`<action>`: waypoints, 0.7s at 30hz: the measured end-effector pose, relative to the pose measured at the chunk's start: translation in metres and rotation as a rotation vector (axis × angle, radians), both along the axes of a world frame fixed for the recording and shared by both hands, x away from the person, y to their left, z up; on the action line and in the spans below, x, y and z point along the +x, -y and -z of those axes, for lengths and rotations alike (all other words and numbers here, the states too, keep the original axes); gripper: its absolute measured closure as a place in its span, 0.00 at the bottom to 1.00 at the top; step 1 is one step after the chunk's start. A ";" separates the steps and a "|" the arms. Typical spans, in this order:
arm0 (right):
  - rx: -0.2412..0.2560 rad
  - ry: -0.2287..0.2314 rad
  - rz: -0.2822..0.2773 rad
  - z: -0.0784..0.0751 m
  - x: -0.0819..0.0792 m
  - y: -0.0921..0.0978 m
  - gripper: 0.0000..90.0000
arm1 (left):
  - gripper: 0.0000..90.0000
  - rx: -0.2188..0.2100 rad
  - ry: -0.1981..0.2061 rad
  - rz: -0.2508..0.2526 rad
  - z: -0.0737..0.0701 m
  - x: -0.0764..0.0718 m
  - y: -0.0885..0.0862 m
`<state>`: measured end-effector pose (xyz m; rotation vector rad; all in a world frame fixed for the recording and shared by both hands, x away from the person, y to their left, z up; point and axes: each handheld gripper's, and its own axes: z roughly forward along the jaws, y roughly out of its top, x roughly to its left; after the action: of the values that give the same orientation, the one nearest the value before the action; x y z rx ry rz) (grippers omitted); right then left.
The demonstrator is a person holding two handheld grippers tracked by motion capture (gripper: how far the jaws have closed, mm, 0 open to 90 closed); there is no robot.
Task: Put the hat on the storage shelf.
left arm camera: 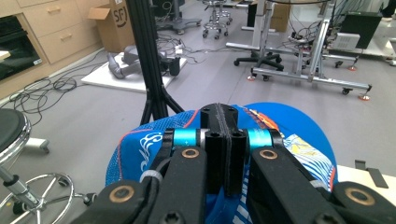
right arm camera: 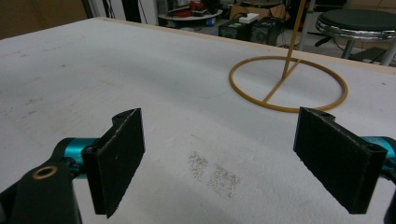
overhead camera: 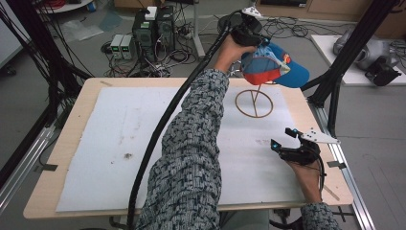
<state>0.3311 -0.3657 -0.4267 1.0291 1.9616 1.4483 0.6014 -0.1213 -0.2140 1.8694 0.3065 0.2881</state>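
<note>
Cap (overhead camera: 273, 64): blue, held aloft above stand (overhead camera: 253, 103) at worktop (overhead camera: 72, 124) far edge; L gripper (left arm camera: 219, 126) jaws clenched on cap. R gripper (overhead camera: 282, 138): jaws released, low over worktop near right edge

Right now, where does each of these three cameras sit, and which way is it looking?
High view: above the table, looking forward and down; both patterned sleeves, left claw on the cap.
Left gripper view: on the left claw, shut on the cap.
Right gripper view: on the open right claw.
Shared: stand.
</note>
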 end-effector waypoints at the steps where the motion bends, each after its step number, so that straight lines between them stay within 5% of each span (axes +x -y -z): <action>1: -0.003 0.000 0.001 0.000 0.000 0.000 0.17 | 0.99 0.005 -0.001 0.001 0.001 0.001 0.000; 21: -0.002 -0.009 0.002 0.000 0.000 0.000 0.17 | 0.99 0.007 -0.021 0.018 0.011 0.004 0.007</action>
<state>0.3316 -0.3652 -0.4271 1.0381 1.9674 1.4429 0.6051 -0.1286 -0.2247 1.8821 0.3029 0.2583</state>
